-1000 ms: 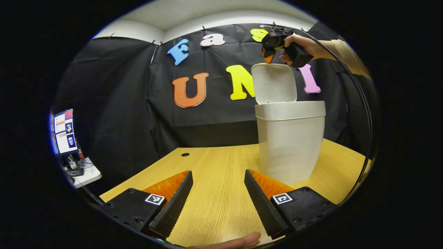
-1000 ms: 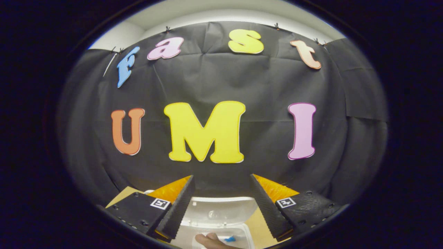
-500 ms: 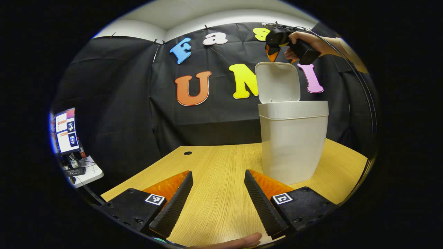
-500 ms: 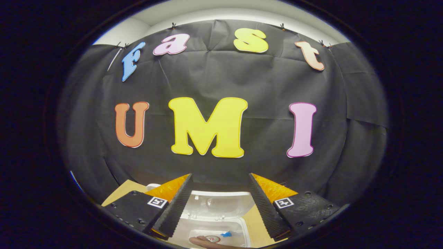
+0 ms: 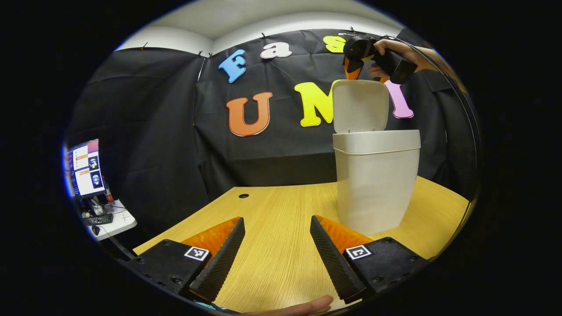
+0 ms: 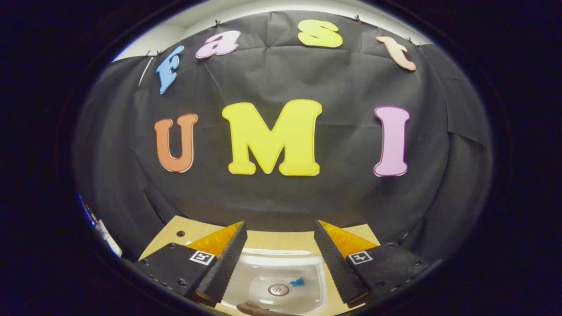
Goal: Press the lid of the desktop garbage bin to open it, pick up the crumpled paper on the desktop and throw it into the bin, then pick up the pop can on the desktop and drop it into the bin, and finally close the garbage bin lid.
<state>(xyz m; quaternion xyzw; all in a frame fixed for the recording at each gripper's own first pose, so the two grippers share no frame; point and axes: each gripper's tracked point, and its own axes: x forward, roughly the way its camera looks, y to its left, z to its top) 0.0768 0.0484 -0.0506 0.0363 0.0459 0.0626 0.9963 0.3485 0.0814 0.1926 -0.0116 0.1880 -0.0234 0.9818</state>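
At right of the left gripper view, the white plastic desktop bin stands on the wooden desk, its hinged lid upright. Your right gripper hovers above, fingers apart and empty; your left gripper is likewise. The pop can appears inside. Next, probably push the lid down.

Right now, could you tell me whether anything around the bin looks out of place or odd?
Nothing stands out. The bin stands upright on the desk, its lid raised. The right tongs hover open above it. Looking down into the bin, a can top shows at the bottom.
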